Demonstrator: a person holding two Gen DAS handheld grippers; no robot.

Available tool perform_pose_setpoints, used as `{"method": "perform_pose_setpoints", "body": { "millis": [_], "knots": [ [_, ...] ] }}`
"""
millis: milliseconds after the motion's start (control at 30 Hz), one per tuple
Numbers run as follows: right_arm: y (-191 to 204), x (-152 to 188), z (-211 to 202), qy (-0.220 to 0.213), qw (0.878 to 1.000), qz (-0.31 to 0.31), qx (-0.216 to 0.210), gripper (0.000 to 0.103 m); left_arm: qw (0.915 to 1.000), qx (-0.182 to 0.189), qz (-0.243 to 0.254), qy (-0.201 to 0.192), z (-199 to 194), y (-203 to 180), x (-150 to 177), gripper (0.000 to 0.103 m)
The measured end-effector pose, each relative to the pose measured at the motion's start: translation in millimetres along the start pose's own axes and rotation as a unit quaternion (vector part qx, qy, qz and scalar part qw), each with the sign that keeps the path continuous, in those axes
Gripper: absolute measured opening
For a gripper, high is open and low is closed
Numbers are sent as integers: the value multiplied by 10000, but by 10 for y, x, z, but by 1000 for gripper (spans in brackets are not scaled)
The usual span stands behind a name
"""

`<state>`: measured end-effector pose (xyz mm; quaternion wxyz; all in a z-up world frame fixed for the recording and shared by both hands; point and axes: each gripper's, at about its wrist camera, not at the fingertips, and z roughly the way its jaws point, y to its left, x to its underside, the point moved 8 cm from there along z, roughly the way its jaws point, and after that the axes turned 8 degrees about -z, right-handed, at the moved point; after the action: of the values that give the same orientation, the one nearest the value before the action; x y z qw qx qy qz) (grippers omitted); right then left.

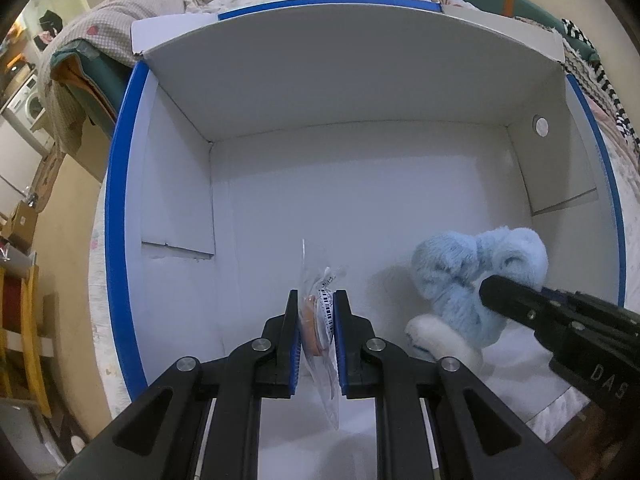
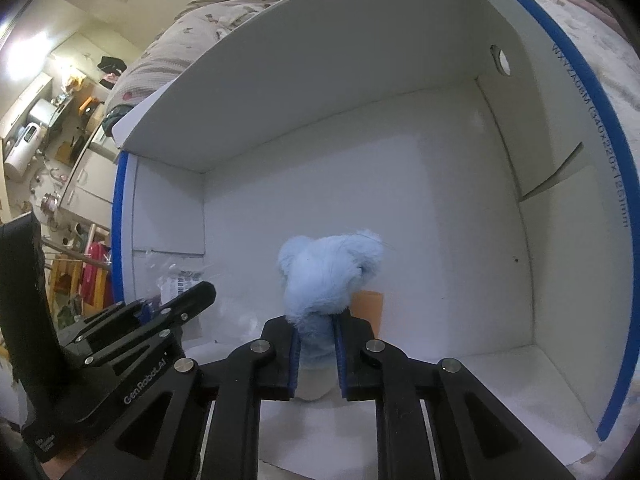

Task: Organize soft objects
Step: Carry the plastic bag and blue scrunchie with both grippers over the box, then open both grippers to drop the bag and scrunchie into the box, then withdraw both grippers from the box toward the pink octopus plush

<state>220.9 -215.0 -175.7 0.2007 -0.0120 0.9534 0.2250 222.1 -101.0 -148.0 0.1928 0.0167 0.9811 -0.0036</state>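
Observation:
A clear plastic packet (image 1: 320,312) with an orange round piece and a barcode label is pinched between the pads of my left gripper (image 1: 316,320), low inside a white cardboard box (image 1: 320,88) with a blue rim. To its right a fluffy light-blue plush toy (image 1: 460,276) with a white foot rests on the box floor. My right gripper (image 2: 316,332) is shut on that plush toy (image 2: 328,276), its blue pads squeezing the fur. In the right wrist view the left gripper (image 2: 188,300) and the packet (image 2: 176,284) appear at the left, inside the box (image 2: 360,160).
The box stands on a bed with a patterned quilt (image 1: 160,8). An orange tag (image 2: 368,308) stands behind the plush toy. The box's tall back flap (image 1: 348,52) rises ahead. A washing machine (image 1: 28,104) and a yellow rack (image 1: 28,320) are off to the left.

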Motion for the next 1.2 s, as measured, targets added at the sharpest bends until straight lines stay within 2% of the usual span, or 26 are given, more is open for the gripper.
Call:
{"method": "perform_pose_setpoints", "body": {
  "millis": [133,167,233,267,300,333,400,500,767,967,1100,1200],
  "knots": [
    [-11,-20,-46,-81,9995,-147,256,24,10000,8,-5,5,-4,14,1,14],
    [-11,-29,-58,-107,9994,-159,283,30,10000,0,-1,-3,-5,18,-1,15],
    [-19,-45,-71,-158,9993,-151,310,49,10000,-10,0,-17,-8,21,10,23],
    [-19,-58,-91,-218,9994,-98,230,72,10000,-17,-7,-32,-14,26,12,25],
    [-16,-70,-117,-303,9995,-14,92,81,10000,-30,-36,-66,-23,36,8,34],
    [-13,-89,-139,-359,9993,65,-4,81,9999,-52,-78,-106,-50,40,14,51],
    [-32,-114,-167,-417,9991,107,20,82,9996,-81,-177,-200,-97,66,-3,67],
    [-57,-145,-182,-463,9988,124,83,87,9989,-145,-227,-395,-190,71,-36,67],
    [-91,-127,-170,-425,9989,102,184,87,9989,-168,-289,-325,-182,113,-37,67],
    [-108,-140,-187,-463,9986,97,242,87,9988,-95,-234,-427,-237,118,-65,67],
    [-128,-141,-225,-509,9983,187,209,87,9982,-261,-197,-498,-298,127,-58,67],
    [-139,-119,-262,-559,9979,272,164,87,9980,-212,-225,-550,-357,144,-36,67]
  ]
}}
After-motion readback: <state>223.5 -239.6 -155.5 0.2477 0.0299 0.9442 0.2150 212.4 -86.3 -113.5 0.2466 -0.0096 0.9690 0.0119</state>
